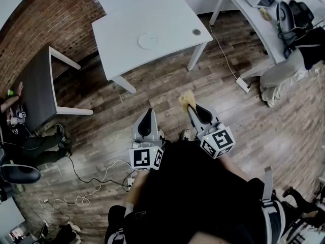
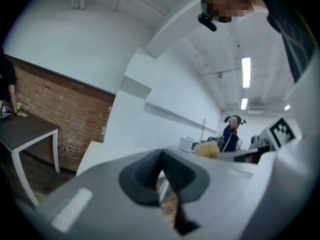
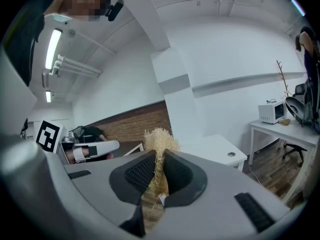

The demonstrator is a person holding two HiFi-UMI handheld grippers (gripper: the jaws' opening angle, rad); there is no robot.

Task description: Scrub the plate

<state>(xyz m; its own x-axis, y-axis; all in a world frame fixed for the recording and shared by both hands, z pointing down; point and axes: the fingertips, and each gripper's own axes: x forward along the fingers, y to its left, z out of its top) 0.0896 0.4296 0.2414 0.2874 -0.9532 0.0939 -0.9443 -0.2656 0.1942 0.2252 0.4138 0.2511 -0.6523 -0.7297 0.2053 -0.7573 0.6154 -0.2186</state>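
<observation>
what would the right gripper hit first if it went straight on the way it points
Nothing close: the right gripper, shut on a straw-coloured fibrous scrubber, faces open air over the wooden floor. The white rectangular table looks first in line, though depth is unclear.

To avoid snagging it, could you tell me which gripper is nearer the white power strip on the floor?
Right. The right gripper, holding the scrubber, is left of the power strip; the left gripper is farther left.
</observation>
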